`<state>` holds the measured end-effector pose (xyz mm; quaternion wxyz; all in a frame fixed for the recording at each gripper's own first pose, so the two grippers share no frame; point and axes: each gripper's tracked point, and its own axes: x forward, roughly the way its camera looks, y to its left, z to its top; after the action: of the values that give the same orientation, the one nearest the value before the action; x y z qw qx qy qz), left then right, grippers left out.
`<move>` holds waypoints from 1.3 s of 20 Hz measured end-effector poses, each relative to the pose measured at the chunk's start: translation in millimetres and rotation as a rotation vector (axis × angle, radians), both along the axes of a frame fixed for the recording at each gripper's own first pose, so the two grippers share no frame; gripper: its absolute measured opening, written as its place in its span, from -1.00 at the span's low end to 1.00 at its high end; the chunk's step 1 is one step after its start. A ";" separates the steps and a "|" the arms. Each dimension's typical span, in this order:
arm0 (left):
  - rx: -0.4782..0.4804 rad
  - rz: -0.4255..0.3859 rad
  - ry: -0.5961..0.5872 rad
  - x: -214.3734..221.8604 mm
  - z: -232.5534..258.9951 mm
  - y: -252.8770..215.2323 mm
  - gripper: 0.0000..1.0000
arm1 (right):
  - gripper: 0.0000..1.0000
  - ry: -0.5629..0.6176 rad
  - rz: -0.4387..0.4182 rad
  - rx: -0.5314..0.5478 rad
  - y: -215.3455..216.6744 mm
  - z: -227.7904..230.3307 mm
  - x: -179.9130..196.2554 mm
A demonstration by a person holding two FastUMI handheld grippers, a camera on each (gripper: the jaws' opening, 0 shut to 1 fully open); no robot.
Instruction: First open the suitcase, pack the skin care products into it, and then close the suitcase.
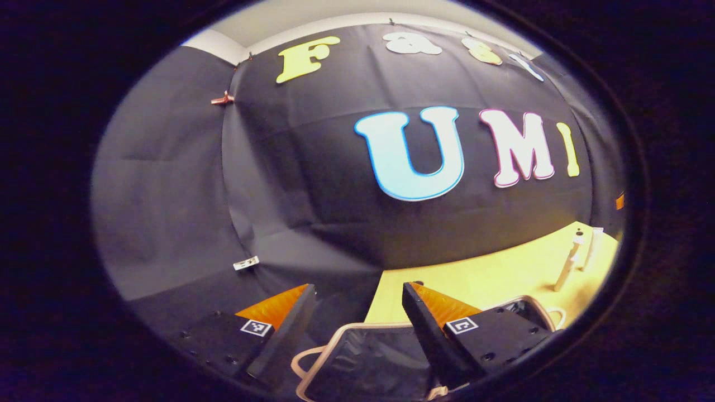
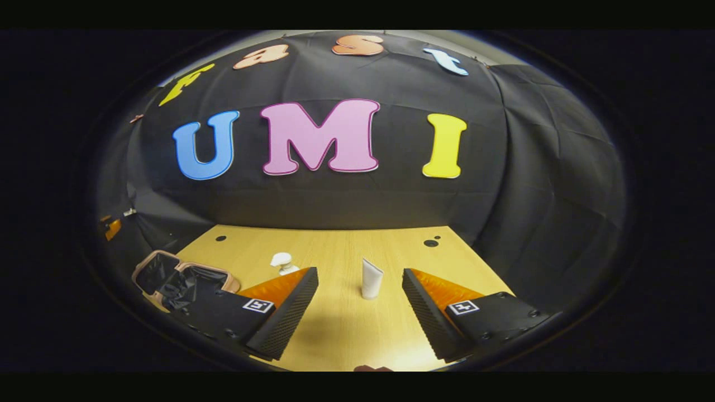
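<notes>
Pale yellow wood-grain surface (image 2: 335, 329); white tube (image 2: 371, 278); white pump bottle (image 2: 282, 262); suitcase (image 2: 184, 279) pink-tan rimmed, glossy black lining; black wall cloth.

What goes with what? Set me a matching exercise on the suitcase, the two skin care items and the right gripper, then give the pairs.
Things:
1. suitcase
2. white tube
3. pump bottle
4. right gripper

States, as the right gripper view shows them:
a. partly hidden behind a finger
b. fingers apart, holding nothing
c. lying open at the table's left side
d. standing upright on the table, farther off than the fingertips

Pairs: 1-c, 2-d, 3-a, 4-b
</notes>
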<state>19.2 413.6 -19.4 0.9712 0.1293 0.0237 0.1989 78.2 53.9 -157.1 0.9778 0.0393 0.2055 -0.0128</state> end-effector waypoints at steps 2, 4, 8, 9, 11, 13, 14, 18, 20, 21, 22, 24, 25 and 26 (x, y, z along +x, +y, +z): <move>-0.007 -0.028 -0.108 10.0 27.3 -50.0 0.92 | 0.93 -0.020 0.011 -0.010 -9.5 1.5 2.6; -0.077 -0.114 -0.135 26.8 28.2 -107.9 0.94 | 1.00 -0.035 0.011 0.000 -19.6 0.7 7.9; -0.353 -0.257 -0.026 72.1 -39.4 -217.0 0.97 | 0.93 -0.049 0.024 -0.007 -35.6 -10.1 22.0; -0.416 -0.274 0.006 85.7 -53.2 -234.3 0.97 | 0.93 -0.044 0.035 -0.011 -38.3 -17.4 24.8; -0.489 -0.322 0.059 98.8 -75.4 -282.2 0.95 | 0.93 -0.026 0.066 -0.022 -38.6 -32.2 32.2; -0.462 -0.371 0.110 114.8 -92.4 -319.9 0.92 | 0.93 -0.004 0.101 -0.040 -38.3 -47.6 39.5; -0.424 -0.394 0.126 122.7 -97.0 -334.0 0.92 | 0.93 -0.005 0.117 -0.045 -38.5 -52.0 43.8; -0.354 -0.458 0.226 148.1 -132.3 -380.7 0.92 | 0.94 0.008 0.181 -0.037 -29.5 -74.7 58.4; -0.354 -0.471 0.303 158.3 -160.9 -402.2 0.93 | 0.94 0.018 0.213 -0.035 -26.2 -83.3 63.8; -0.349 -0.468 0.333 162.5 -174.3 -410.9 0.93 | 0.94 0.023 0.227 -0.038 -26.0 -87.3 67.0; -0.345 -0.470 0.355 166.3 -183.8 -417.1 0.93 | 0.94 0.026 0.238 -0.039 -25.8 -90.5 70.0; -0.359 -0.474 0.414 174.8 -209.0 -432.2 0.92 | 0.94 0.034 0.252 -0.029 -26.2 -96.7 75.4; -0.372 -0.470 0.450 180.7 -223.1 -436.3 0.92 | 0.94 0.039 0.252 -0.022 -27.3 -99.7 78.1; -0.376 -0.450 0.474 188.4 -233.2 -434.1 0.93 | 0.94 0.044 0.254 -0.019 -27.8 -101.9 79.3</move>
<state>207.6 -20.5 -252.6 0.9649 -0.0067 0.2551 -0.0625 157.6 26.1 -259.0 0.9672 0.0032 0.2299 0.1082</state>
